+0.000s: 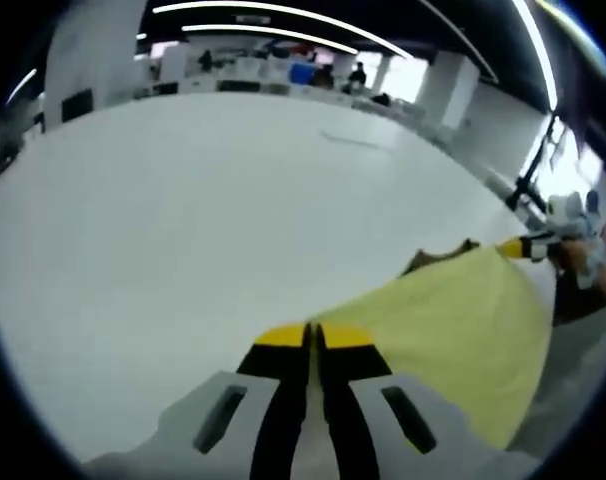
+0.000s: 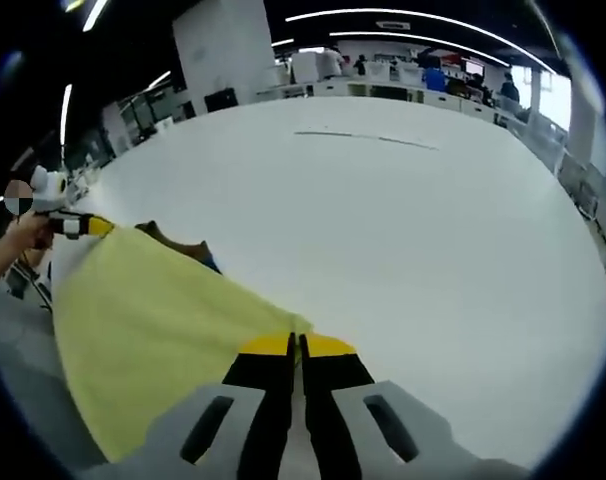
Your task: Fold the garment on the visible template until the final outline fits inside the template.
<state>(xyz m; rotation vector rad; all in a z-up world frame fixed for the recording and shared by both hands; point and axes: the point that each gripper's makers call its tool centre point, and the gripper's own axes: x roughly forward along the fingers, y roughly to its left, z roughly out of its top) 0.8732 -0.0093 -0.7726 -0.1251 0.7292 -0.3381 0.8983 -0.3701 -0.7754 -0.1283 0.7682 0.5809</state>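
My left gripper (image 1: 310,335), seen in the left gripper view: jaws pressed together, pinching one corner of the yellow garment (image 1: 453,330). My right gripper (image 2: 296,345), seen in the right gripper view: jaws likewise pressed together on the opposite corner of the same cloth (image 2: 153,330). Each gripper also appears in the other's view, far out at the garment's distant corner: the right one (image 1: 531,247) at the right of the left gripper view, the left one (image 2: 78,226) at the left of the right gripper view.

The garment hangs stretched between the two grippers, its held edge taut and its long axis running from one gripper to the other. It is raised above the near edge of the white table (image 1: 183,220); a darker patch of fabric shows at the far edge of the cloth. I judge both hands equally near, one at each end. A faint line (image 2: 363,137) lies well away across the table; whether it belongs to the template I cannot tell. I judge the coming move must carry the cloth forward over the table, both grippers level and apart.
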